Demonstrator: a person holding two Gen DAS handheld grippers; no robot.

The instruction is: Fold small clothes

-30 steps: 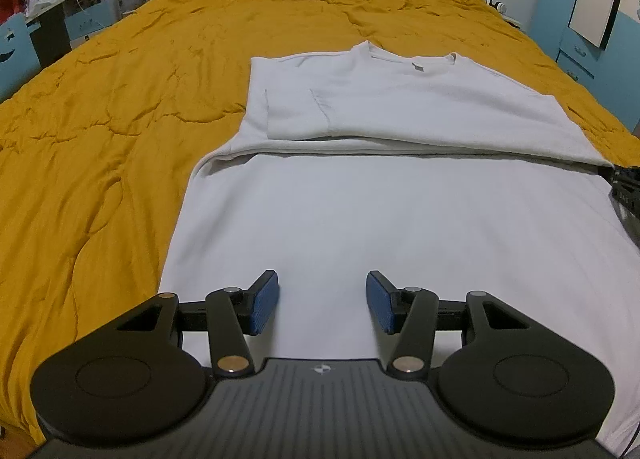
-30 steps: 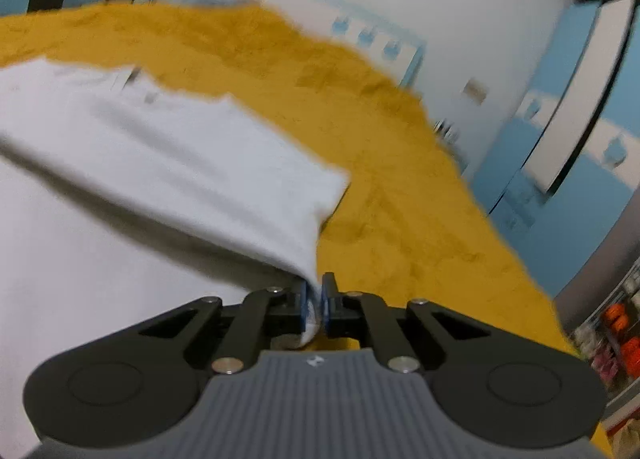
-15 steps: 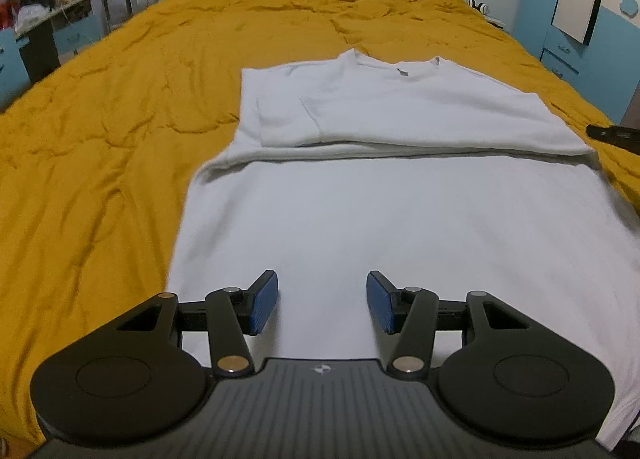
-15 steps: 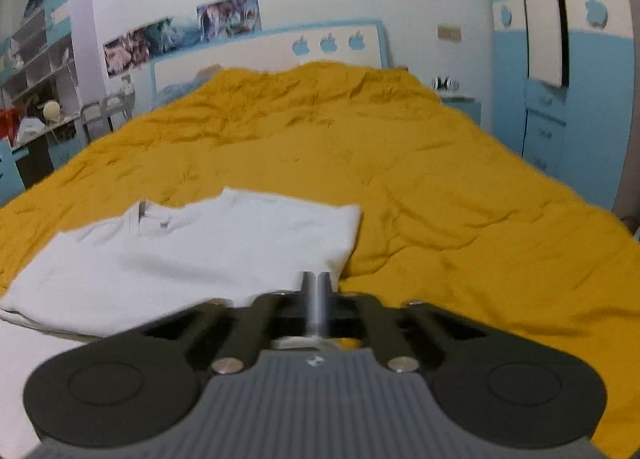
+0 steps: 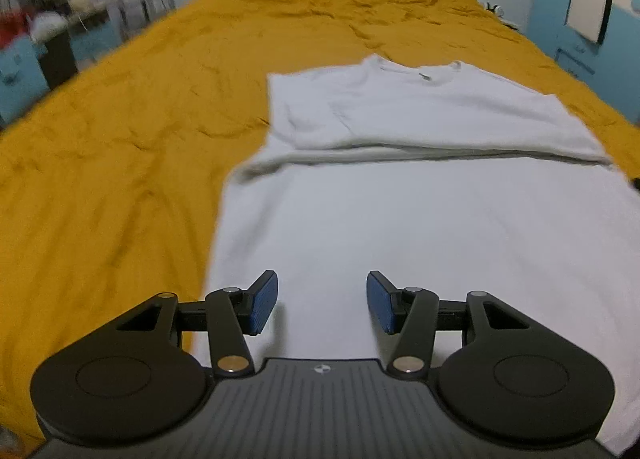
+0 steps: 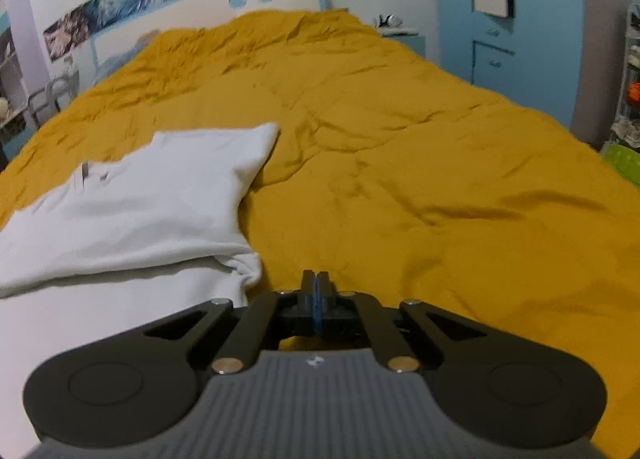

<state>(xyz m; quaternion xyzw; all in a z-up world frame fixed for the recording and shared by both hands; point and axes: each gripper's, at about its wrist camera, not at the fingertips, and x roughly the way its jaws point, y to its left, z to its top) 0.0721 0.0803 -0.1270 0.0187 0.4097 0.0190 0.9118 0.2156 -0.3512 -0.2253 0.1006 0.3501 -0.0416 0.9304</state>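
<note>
since the white sweatshirt (image 5: 420, 195) lies on the orange bed (image 5: 120, 139), sleeves crossed over its chest, the left gripper (image 5: 322, 301) hovers spread apart above its near hem; the right gripper (image 6: 316, 291), pressed together and empty, sits beside its right edge.

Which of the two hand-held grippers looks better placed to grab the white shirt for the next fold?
Left, probably. The left gripper is open with the white shirt directly beneath its fingers. The right gripper is shut, empty, and over the yellow bedspread, beside the shirt's edge.
</note>
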